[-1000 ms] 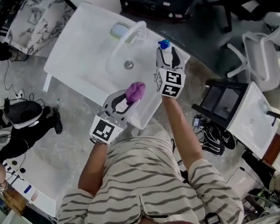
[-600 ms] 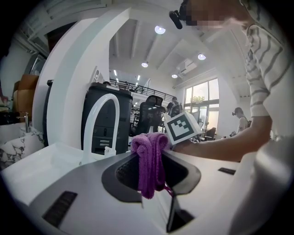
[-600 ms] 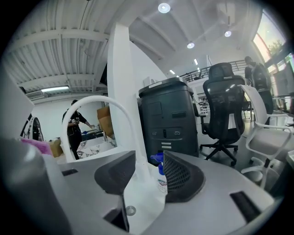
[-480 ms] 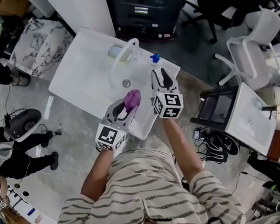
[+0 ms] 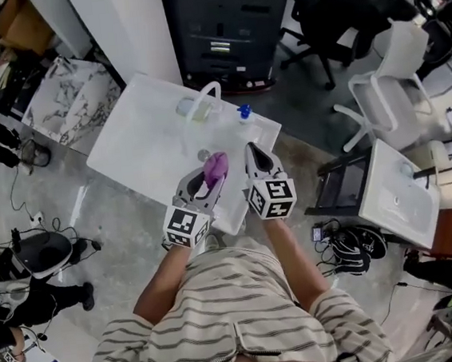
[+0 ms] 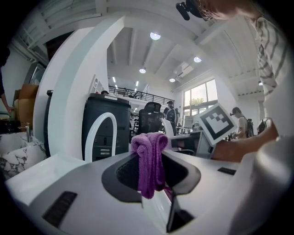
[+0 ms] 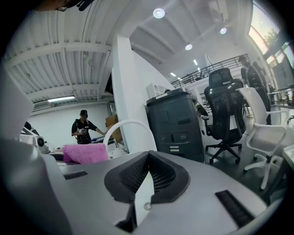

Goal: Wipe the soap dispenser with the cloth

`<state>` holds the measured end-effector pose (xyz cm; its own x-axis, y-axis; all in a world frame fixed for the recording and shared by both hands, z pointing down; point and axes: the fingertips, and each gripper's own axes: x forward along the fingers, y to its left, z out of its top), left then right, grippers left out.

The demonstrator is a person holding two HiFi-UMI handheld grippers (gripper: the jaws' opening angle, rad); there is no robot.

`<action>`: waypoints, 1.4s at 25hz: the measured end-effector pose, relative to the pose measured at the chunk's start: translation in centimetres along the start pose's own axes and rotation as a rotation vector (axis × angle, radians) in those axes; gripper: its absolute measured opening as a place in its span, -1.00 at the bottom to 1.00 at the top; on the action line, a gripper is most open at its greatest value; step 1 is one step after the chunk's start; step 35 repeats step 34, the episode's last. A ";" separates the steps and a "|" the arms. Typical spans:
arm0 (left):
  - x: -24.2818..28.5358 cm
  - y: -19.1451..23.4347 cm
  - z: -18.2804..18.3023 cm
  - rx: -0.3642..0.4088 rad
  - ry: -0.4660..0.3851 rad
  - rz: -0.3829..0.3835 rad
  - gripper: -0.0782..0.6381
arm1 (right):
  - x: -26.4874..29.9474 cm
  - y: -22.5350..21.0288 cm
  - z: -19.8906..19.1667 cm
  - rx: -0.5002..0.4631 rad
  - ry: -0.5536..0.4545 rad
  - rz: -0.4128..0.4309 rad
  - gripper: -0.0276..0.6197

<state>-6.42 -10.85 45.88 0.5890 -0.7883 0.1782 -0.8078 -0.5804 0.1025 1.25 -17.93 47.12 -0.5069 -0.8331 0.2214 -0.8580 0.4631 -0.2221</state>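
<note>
While the soap dispenser [image 5: 244, 115] stands upright with its blue pump on top, at the far right corner of the white sink unit [image 5: 137, 133], neither tool touches it. The purple cloth [image 5: 214, 167] is bunched and clamped between the jaws of the left gripper [image 5: 209, 175], above the near edge of the basin. In the left gripper view the cloth [image 6: 149, 160] hangs folded over the pinch point of the left gripper [image 6: 151, 183], with a tail trailing down.

Just to its right, the right gripper [image 5: 254, 155] points toward the dispenser but stays apart from it. Its jaws have just been closing and now meet with nothing between them, as the right gripper view shows at the right gripper [image 7: 146, 181] – the cloth [image 7: 85, 153] shows there off to the left.

Beyond the cloth lie the drain [image 5: 204, 154] and the arched white faucet [image 5: 205, 96]. Behind the sink unit stands a dark cabinet [image 5: 218, 24], with office chairs [image 5: 384, 79] to the right and a second sink unit [image 5: 404, 190] nearer. The person's striped shirt [image 5: 232, 312] fills the bottom of the head view – another person [image 5: 13, 299] is at the left edge.
</note>
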 end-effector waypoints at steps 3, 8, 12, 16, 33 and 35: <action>-0.4 -0.6 0.6 0.012 -0.012 -0.004 -0.46 | -1.7 1.4 0.5 -0.029 -0.015 0.008 -0.94; -1.2 -1.5 1.5 0.027 -0.033 0.004 -0.46 | -4.4 3.5 1.4 -0.061 -0.039 0.022 -0.94; -2.1 -3.5 1.6 0.054 -0.054 0.013 -0.46 | -7.5 4.1 1.3 -0.056 -0.064 0.019 -0.94; -2.1 -3.1 2.0 0.065 -0.055 0.023 -0.46 | -7.8 4.0 1.7 -0.058 -0.068 0.020 -0.94; -1.4 -3.7 2.7 0.076 -0.084 0.027 -0.46 | -9.0 2.8 2.6 -0.052 -0.099 0.031 -0.94; -1.4 -3.8 2.6 0.074 -0.084 0.027 -0.46 | -9.0 2.7 2.6 -0.054 -0.099 0.033 -0.94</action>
